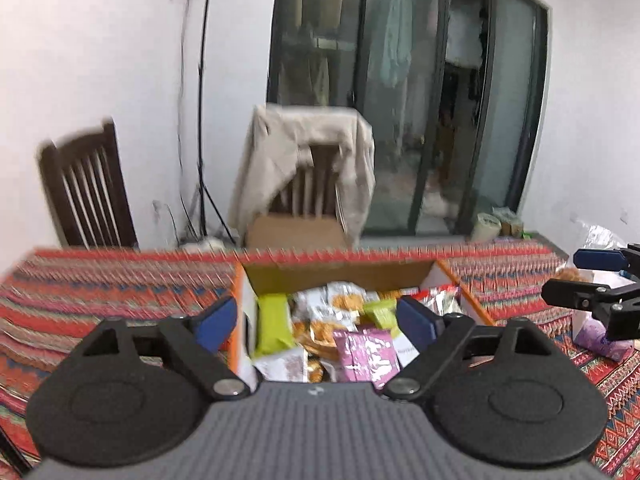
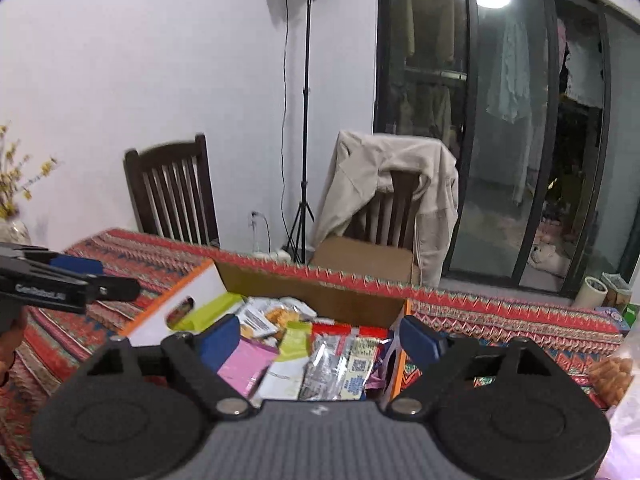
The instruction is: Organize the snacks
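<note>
An open cardboard box [image 1: 344,274] with white and orange sides sits on the patterned tablecloth, full of snack packets: a green pack [image 1: 274,326], a purple pack [image 1: 366,354], orange-printed bags [image 1: 344,302]. My left gripper [image 1: 318,322] hangs above the box, jaws wide apart, nothing between the blue pads. In the right wrist view the same box [image 2: 344,304] holds a pink pack [image 2: 246,364], a green pack [image 2: 296,338] and silver packs [image 2: 324,364]. My right gripper [image 2: 320,342] is open over it, empty. Each gripper shows at the other view's edge.
Two dark wooden chairs [image 2: 176,192] stand behind the table; one carries a beige jacket [image 2: 384,184] and a cardboard box [image 2: 364,258]. A light stand [image 2: 306,120] is by the wall. A purple pack [image 1: 600,338] and a bag of round snacks [image 2: 612,376] lie at the right.
</note>
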{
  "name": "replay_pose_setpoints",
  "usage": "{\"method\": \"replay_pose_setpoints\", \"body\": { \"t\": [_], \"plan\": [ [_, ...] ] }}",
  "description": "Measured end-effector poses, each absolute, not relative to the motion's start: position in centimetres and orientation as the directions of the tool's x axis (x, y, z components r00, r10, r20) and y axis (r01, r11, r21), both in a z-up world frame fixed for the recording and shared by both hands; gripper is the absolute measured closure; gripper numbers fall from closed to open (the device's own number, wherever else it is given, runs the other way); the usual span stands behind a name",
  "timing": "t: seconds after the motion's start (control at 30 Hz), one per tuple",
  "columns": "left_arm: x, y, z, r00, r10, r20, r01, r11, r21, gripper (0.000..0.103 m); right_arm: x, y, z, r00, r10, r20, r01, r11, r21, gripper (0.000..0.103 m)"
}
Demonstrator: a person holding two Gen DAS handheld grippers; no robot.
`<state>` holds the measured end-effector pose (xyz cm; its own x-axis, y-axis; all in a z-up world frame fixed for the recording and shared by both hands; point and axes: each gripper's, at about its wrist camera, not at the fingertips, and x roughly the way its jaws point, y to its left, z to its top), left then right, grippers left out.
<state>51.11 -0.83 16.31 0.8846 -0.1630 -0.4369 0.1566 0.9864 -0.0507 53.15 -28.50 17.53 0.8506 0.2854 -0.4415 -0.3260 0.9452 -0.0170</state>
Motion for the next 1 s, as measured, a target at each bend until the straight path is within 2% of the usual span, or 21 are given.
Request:
{"method": "replay_pose_setpoints", "body": {
  "t": [0.13, 0.33, 0.43, 0.67, 0.8, 1.0],
  "plan": [
    [45.6, -0.2, 18.1, 0.918, -0.161, -0.364, 0.169, 0.985, -0.010, 0.005, 49.1, -28.6, 19.5, 0.879, 0.274, -0.390, -0.311, 0.950, -0.034, 0.005],
    [38.3, 0.3, 19.1, 0.939, -0.133, -0.316, 0.145, 0.989, 0.015, 0.000, 42.8, -29.2, 20.8, 0.895, 0.281, -0.346, -0.309, 0.951, -0.028, 0.002],
    [34.4, 0.7, 19.2, 0.938, -0.128, -0.322, 0.135, 0.991, 0.002, 0.000, 39.4, -29.8, 20.6, 0.905, 0.275, -0.325, -0.295, 0.955, -0.011, 0.000],
    [23.9, 0.9, 17.6, 0.954, -0.098, -0.284, 0.112, 0.993, 0.033, 0.000, 29.0, -30.7, 18.2, 0.916, 0.273, -0.294, -0.290, 0.957, -0.014, 0.000],
    [17.6, 1.4, 15.7, 0.958, -0.113, -0.264, 0.119, 0.993, 0.007, 0.000, 22.6, -30.7, 16.2, 0.915, 0.287, -0.284, -0.306, 0.952, -0.021, 0.000],
    [9.1, 1.8, 11.9, 0.974, -0.030, -0.225, 0.035, 0.999, 0.016, 0.000, 13.7, -30.1, 12.3, 0.916, 0.291, -0.276, -0.309, 0.951, -0.022, 0.000]
  ]
}}
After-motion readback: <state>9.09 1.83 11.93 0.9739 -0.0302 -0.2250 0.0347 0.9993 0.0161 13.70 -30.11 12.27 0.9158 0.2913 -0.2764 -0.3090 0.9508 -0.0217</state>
